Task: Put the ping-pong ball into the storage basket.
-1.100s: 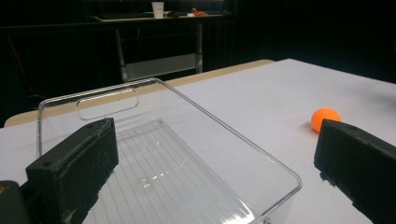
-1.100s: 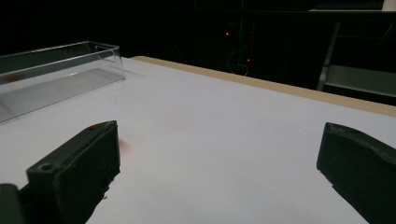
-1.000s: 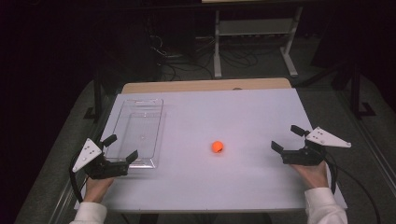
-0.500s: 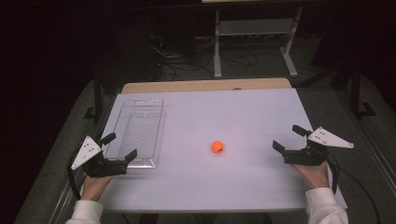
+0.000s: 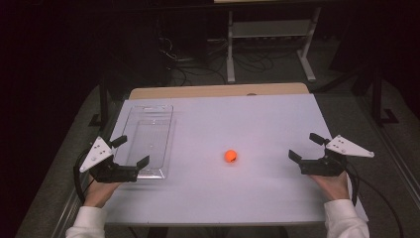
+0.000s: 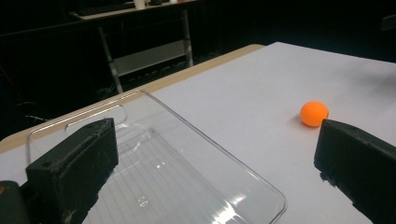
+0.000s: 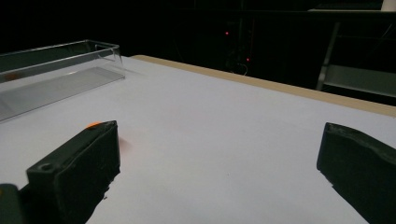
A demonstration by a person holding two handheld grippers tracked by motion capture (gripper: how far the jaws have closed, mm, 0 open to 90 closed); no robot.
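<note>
A small orange ball (image 5: 230,156) lies on the white table (image 5: 257,119), a little in front of its middle. A clear plastic tray (image 5: 148,134) with nothing in it lies along the left side. My left gripper (image 5: 132,150) is open and low at the tray's near end, one jaw over the tray. In the left gripper view the tray (image 6: 187,154) lies between the jaws of that gripper (image 6: 215,140), and the ball (image 6: 314,113) sits by the right jaw. My right gripper (image 5: 304,146) is open near the table's right edge, facing the ball. In the right gripper view the ball (image 7: 95,124) peeks over the left jaw of that gripper (image 7: 219,144).
Bare wood shows at the table's far edge (image 5: 218,90). A metal shelf frame (image 5: 270,32) and cables on the floor lie beyond it in the dark. The tray (image 7: 56,53) stands at the far left in the right gripper view.
My right gripper has drifted slightly to the right and toward the person. The ball, the tray and my left gripper have stayed put.
</note>
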